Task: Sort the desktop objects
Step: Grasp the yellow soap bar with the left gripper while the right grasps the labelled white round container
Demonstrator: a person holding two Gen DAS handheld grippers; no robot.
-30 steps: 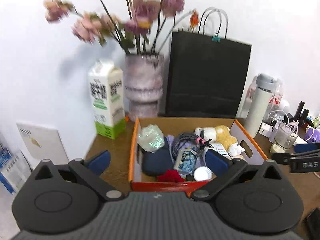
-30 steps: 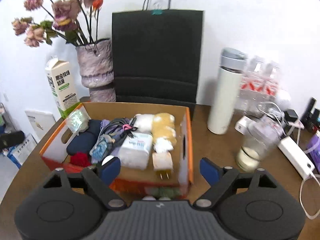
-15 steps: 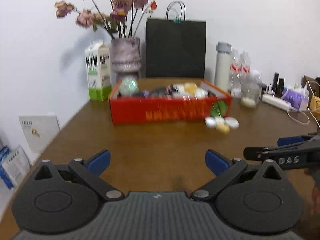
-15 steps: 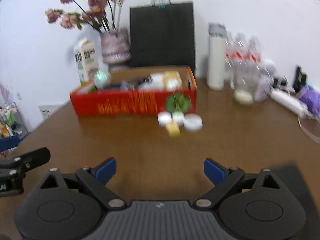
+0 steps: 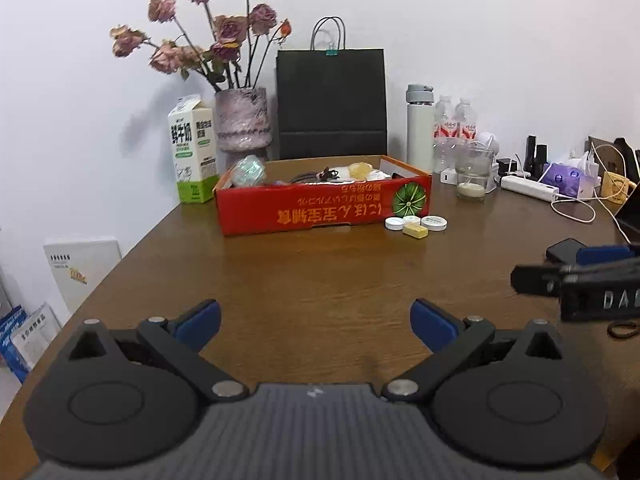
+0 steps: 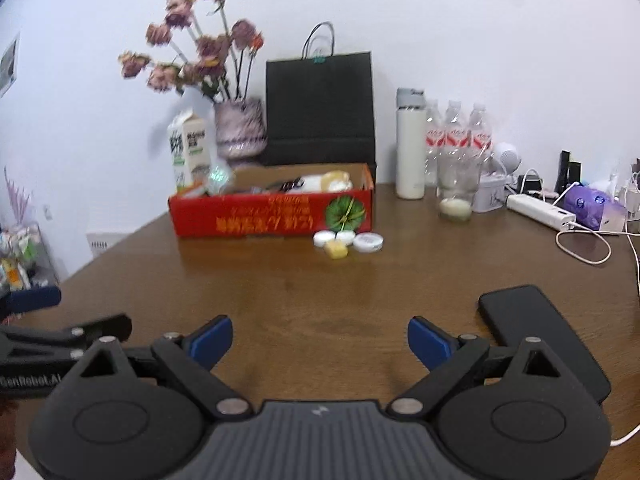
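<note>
Over bare brown surface: left tongs released, nothing between pads. Right tongs spread wide, just been opening, empty; black phone just beside right finger. Farther off, red box of mixed items; white caps, yellow block at its front corner.

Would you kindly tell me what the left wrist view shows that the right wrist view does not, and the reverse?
Only the left wrist view shows the black hair tie on the table and the white board leaning by the wall. Only the right wrist view shows the whole black phone and a third water bottle. Both show the red box, the milk carton, the vase and the black bag.
</note>
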